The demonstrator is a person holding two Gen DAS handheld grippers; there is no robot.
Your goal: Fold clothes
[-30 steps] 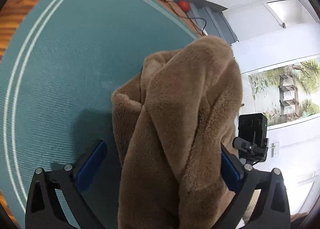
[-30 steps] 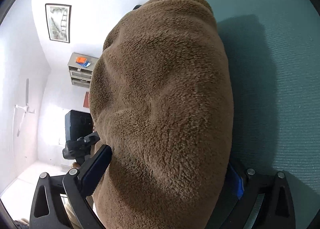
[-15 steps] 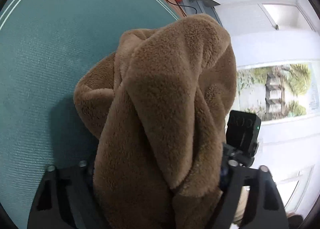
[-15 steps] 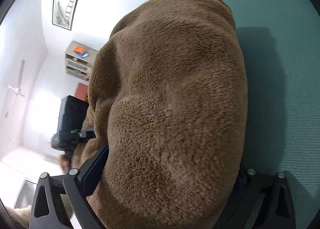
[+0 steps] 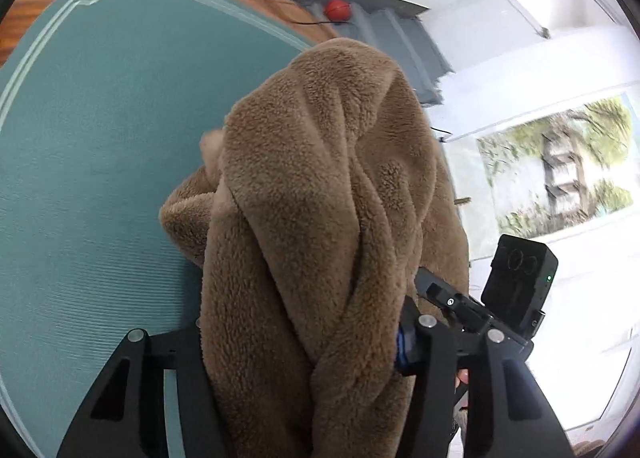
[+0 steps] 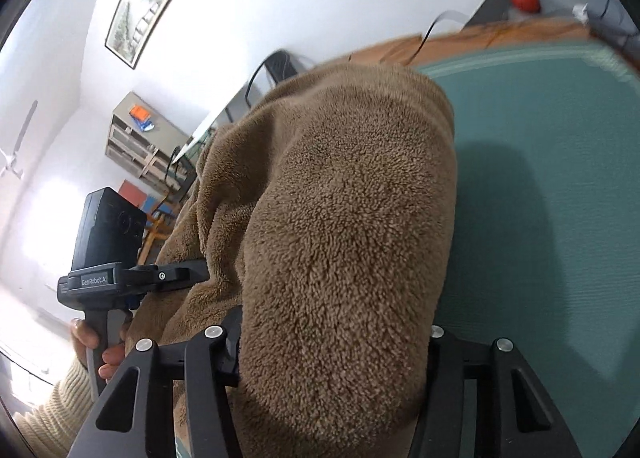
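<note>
Both grippers, left and right, clamp fleece | bunched above mat | raised, likely to spread flat

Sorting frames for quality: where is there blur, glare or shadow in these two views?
Left wrist: framed painting smeared by motion, window overexposed. Right wrist: brown fleece garment sharp, its dark shadow on the teal mat; wooden table edge blurred; room at left blown out.

Brown fleece garment, thick and plush, hung bunched in vertical folds above a teal mat. Its pile was short and curly. From the right wrist view the garment appeared as one broad rounded mass, lifted off the mat.
</note>
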